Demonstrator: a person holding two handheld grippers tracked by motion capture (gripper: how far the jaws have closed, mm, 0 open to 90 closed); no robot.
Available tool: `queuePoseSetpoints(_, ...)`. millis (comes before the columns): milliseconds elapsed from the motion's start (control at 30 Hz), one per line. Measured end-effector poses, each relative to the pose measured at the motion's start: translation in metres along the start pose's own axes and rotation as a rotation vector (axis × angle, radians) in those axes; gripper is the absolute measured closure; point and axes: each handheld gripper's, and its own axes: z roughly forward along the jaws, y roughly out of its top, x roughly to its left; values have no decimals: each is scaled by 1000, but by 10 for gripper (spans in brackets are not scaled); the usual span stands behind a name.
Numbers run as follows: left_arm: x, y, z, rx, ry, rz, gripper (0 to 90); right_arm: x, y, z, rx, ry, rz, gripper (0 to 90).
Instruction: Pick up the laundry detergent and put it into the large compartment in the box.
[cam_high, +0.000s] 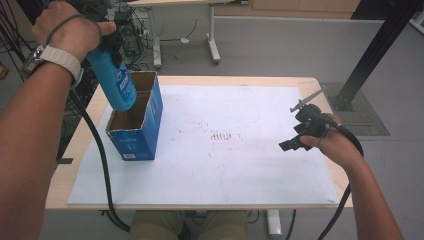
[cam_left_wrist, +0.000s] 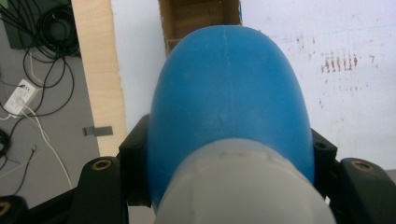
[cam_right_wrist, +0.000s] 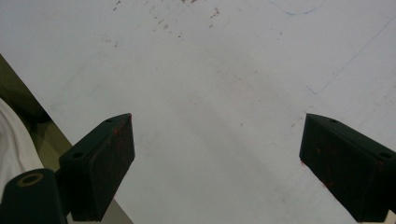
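My left gripper (cam_high: 108, 50) is shut on a blue plastic bottle (cam_high: 118, 82) and holds it raised at the far left. The bottle hangs base down and tilted over the open top of a blue cardboard box (cam_high: 136, 142), near the divider between its two compartments. In the left gripper view the black jaws clamp the bottle (cam_left_wrist: 229, 98) just ahead of its white cap (cam_left_wrist: 243, 186), and the box's brown inside (cam_left_wrist: 196, 18) lies beyond. My right gripper (cam_high: 293, 136) hovers low over the white board (cam_high: 225, 170) at the right. Its jaws stand wide apart with nothing between them (cam_right_wrist: 217, 158).
The white board covers most of a wooden table (cam_high: 64, 185) and has brownish smudges (cam_high: 224, 136) at its middle. Cables and a power strip (cam_left_wrist: 21, 95) lie on the floor to the left. Another desk's legs (cam_high: 214, 47) stand behind, and a black post (cam_high: 372, 55) rises at the back right.
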Motion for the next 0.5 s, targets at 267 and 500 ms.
queuePoseSetpoints(267,3,3,9,4,3,-15,380,-2,0,5,1,10,4,103)
queuePoseSetpoints(500,5,4,17,7,-1,-22,380,-4,-1,7,1,15,7,103)
